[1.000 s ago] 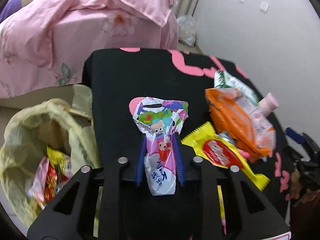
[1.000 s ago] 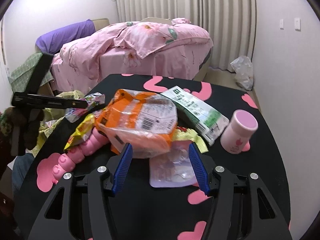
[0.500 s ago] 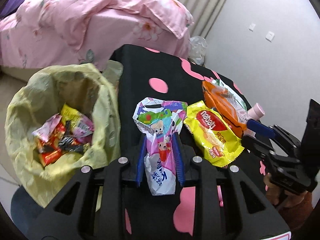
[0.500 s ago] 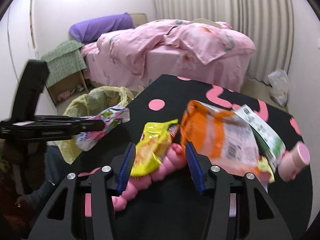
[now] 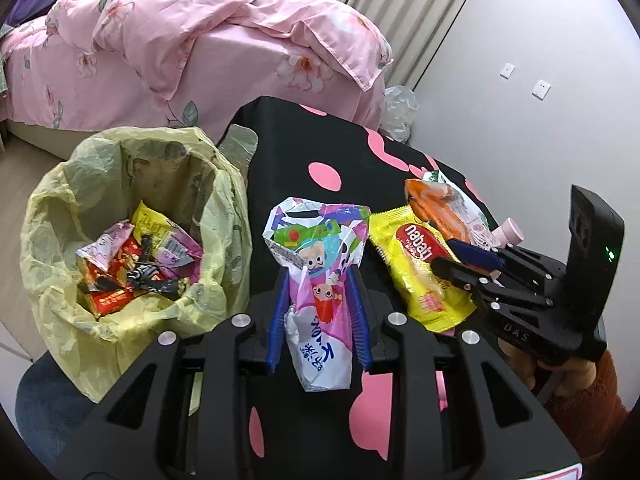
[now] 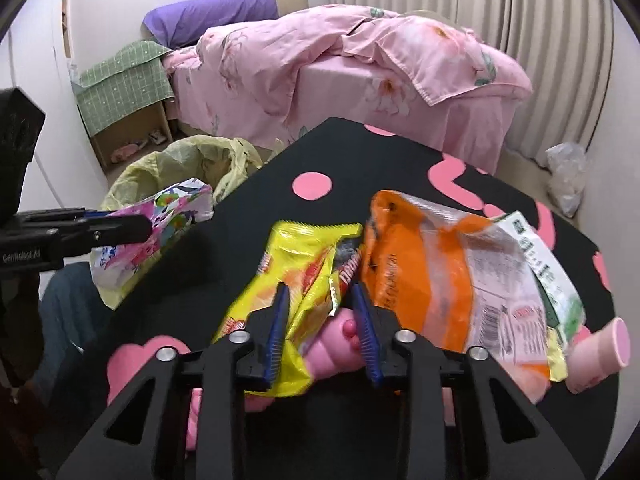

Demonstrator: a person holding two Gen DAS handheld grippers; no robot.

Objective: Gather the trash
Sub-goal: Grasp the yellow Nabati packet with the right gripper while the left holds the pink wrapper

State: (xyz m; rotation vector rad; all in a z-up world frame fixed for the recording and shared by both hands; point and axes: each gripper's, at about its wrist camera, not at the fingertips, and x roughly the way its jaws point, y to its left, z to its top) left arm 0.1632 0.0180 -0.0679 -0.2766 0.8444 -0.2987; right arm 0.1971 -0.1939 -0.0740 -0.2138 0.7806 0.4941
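At six o'clock in the left wrist view, left gripper (image 5: 319, 322) pinching a cartoon-printed snack wrapper (image 5: 320, 280) at its crumpled waist, held above the black table (image 5: 280, 152). Light, crinkly, slippery film; best gripped at a bunched fold. At nine o'clock, yellow-lined trash bin (image 5: 132, 248) part full. At three o'clock, right gripper (image 6: 320, 330) closing around a yellow Nabati wrapper (image 6: 296, 272), not yet clearly squeezed. Beyond, orange packet (image 6: 420, 276) and pink bed (image 5: 180, 48).

"nabati" on yellow wafer wrapper (image 5: 424, 268); "DAS" on right gripper (image 5: 468, 264) body
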